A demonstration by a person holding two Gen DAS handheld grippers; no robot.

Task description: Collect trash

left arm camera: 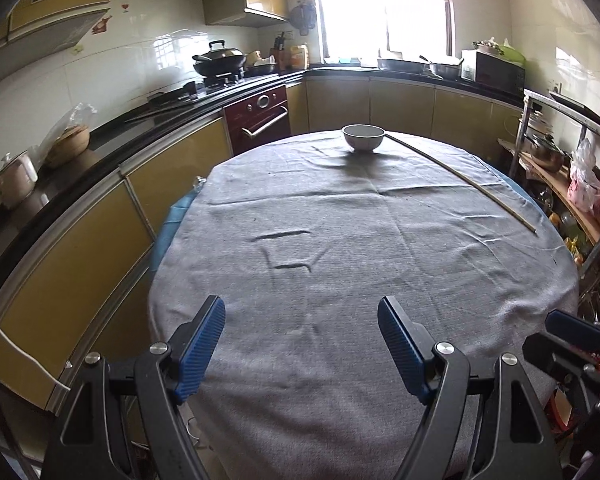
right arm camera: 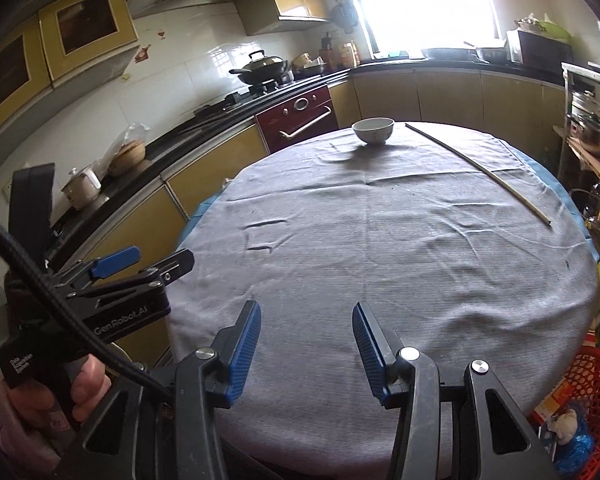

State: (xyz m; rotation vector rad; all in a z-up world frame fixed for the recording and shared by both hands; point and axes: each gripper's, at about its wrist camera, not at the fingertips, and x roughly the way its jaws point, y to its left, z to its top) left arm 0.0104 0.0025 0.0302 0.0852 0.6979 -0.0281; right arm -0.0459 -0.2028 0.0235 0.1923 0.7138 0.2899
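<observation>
Both tongs stand with jaws apart and nothing between them: the left gripper (left arm camera: pixel 302 344) spread wider, the right gripper (right arm camera: pixel 306 344) narrower, each poised over the near edge of the table (left arm camera: pixel 300 380). No loose trash shows on the grey cloth; only a white bowl (left arm camera: pixel 363 137) at the far end and a long thin stick (left arm camera: pixel 464 182) along the far right. A red basket (right arm camera: pixel 584 392) low at the near right holds scraps, so collecting looks mostly done, with the stick perhaps remaining. Cabinets crowd the left, a shelf the right; the tabletop itself lies open.
</observation>
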